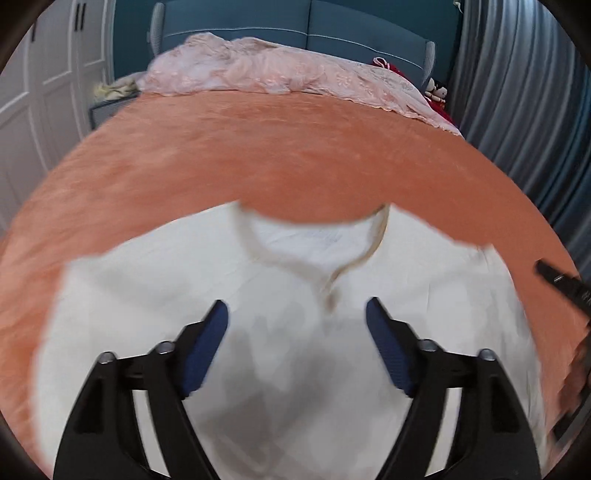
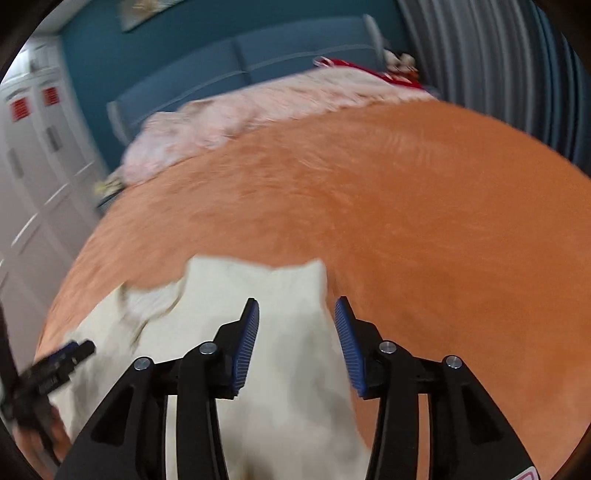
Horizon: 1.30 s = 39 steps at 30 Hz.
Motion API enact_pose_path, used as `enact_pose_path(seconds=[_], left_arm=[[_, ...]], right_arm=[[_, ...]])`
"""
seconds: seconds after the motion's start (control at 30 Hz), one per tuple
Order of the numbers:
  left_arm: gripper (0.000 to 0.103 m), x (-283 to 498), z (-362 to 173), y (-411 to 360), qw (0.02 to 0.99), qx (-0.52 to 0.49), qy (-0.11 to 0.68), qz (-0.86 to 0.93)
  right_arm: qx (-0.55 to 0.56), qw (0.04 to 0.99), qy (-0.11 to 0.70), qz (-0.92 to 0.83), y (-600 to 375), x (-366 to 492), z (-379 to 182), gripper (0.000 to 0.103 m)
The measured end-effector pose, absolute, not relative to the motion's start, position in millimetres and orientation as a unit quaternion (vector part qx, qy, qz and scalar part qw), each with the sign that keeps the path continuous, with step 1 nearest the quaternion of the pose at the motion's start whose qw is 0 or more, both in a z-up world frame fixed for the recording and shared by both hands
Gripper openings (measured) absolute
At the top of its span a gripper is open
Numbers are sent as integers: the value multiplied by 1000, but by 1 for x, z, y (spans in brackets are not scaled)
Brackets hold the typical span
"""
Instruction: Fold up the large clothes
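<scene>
A large white garment (image 1: 155, 288) with a V-shaped neckline (image 1: 332, 275) lies spread on the orange bed cover (image 1: 295, 147). My left gripper (image 1: 296, 302) hovers over its chest just below the neckline, jaws wide apart with nothing between the pads. In the right wrist view the same white garment (image 2: 291, 369) runs under my right gripper (image 2: 297, 301), near the cloth's right edge. Its blue pads (image 2: 247, 332) stand apart and do not press on the fabric. Each gripper also shows at the edge of the other's view: the right one (image 1: 561, 284), the left one (image 2: 62, 358).
A crumpled pink quilt (image 1: 258, 70) lies along the head of the bed before a blue headboard (image 1: 314, 22). Something red (image 1: 391, 68) sits at the far right corner. Grey curtains (image 1: 535, 92) hang on the right, white wardrobe doors (image 1: 37, 92) on the left.
</scene>
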<state>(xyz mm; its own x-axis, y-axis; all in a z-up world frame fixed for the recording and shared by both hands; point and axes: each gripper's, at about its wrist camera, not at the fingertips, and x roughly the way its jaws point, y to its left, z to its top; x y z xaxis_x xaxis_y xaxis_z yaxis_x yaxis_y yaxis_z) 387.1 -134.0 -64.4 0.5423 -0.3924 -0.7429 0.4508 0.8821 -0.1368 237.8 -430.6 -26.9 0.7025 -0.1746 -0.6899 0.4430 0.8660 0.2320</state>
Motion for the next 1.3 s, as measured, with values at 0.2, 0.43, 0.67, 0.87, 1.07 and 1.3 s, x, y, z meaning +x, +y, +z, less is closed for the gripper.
enact_pose_path(seconds=[0.2, 0.43, 0.67, 0.87, 1.07, 1.3], left_arm=[[77, 305, -63, 25, 844, -8, 494, -210], [79, 213, -102, 161, 802, -144, 564, -139], [77, 168, -114, 159, 784, -221, 552, -177], [10, 161, -105, 158, 776, -236, 560, -167], [7, 111, -33, 177, 811, -201, 512, -200], [7, 12, 48, 227, 816, -153, 512, -221]], right_arm=[[217, 876, 414, -117, -404, 88, -19, 69], [296, 805, 497, -133, -371, -45, -76, 72], [341, 809, 470, -92, -345, -47, -96, 71], [362, 819, 432, -101, -332, -46, -77, 10], [309, 859, 405, -59, -305, -97, -9, 8], [224, 857, 465, 3, -257, -196, 67, 8]])
